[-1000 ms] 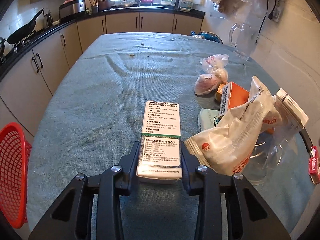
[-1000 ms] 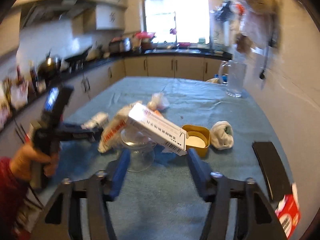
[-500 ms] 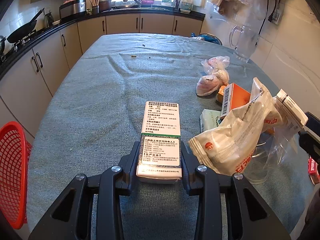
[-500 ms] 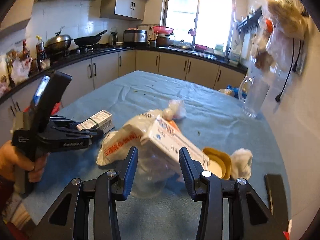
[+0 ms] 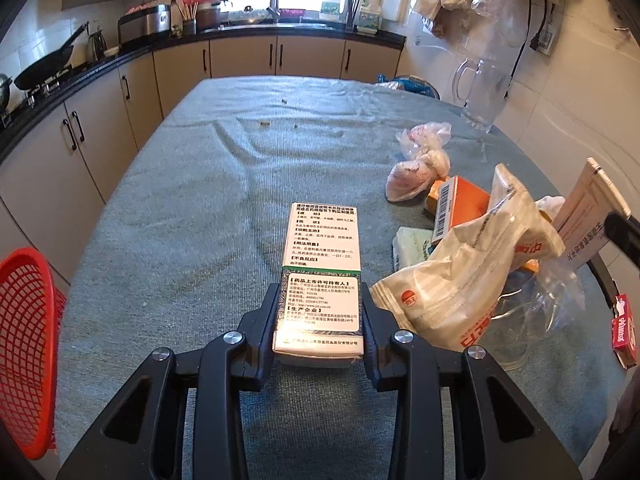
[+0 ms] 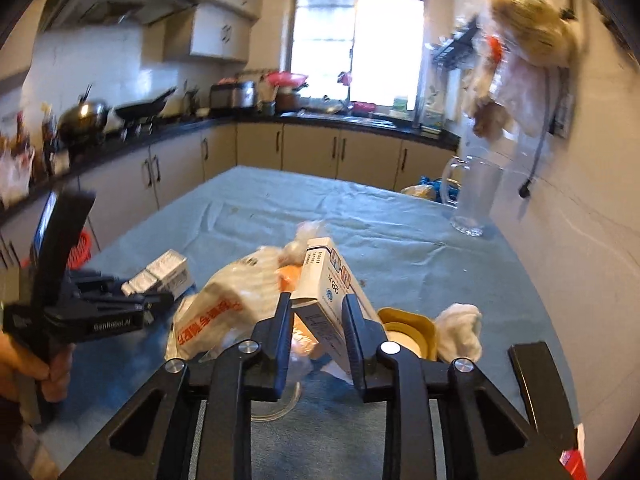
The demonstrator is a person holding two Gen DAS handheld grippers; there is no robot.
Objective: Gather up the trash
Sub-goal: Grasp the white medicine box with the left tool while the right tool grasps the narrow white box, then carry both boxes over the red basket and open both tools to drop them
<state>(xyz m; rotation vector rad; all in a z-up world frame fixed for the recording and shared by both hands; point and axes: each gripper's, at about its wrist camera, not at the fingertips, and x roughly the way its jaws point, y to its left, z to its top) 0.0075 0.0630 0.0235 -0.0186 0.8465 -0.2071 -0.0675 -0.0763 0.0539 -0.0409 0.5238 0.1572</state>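
Observation:
My left gripper point(image 5: 319, 300) is shut on a white and green medicine box point(image 5: 322, 268) and holds it flat just above the blue-grey tablecloth point(image 5: 180, 220); it also shows in the right wrist view point(image 6: 158, 276). My right gripper point(image 6: 316, 308) is shut on a white carton with blue print point(image 6: 326, 280) and holds it tilted above the trash pile. That carton shows at the right edge of the left wrist view point(image 5: 588, 216). A white snack bag with red print point(image 5: 460, 280) lies over a clear glass dish point(image 5: 516, 340).
A red mesh basket point(image 5: 24, 352) stands off the table's left edge. An orange box point(image 5: 460, 204), knotted plastic bags point(image 5: 420, 164), a yellow lid point(image 6: 408, 328) and crumpled tissue point(image 6: 460, 328) lie on the table. A glass pitcher point(image 5: 484, 96) stands far right.
My right gripper closed in on the white carton, gripped it and lifted it tilted. My left gripper has kept hold of the medicine box and barely moved.

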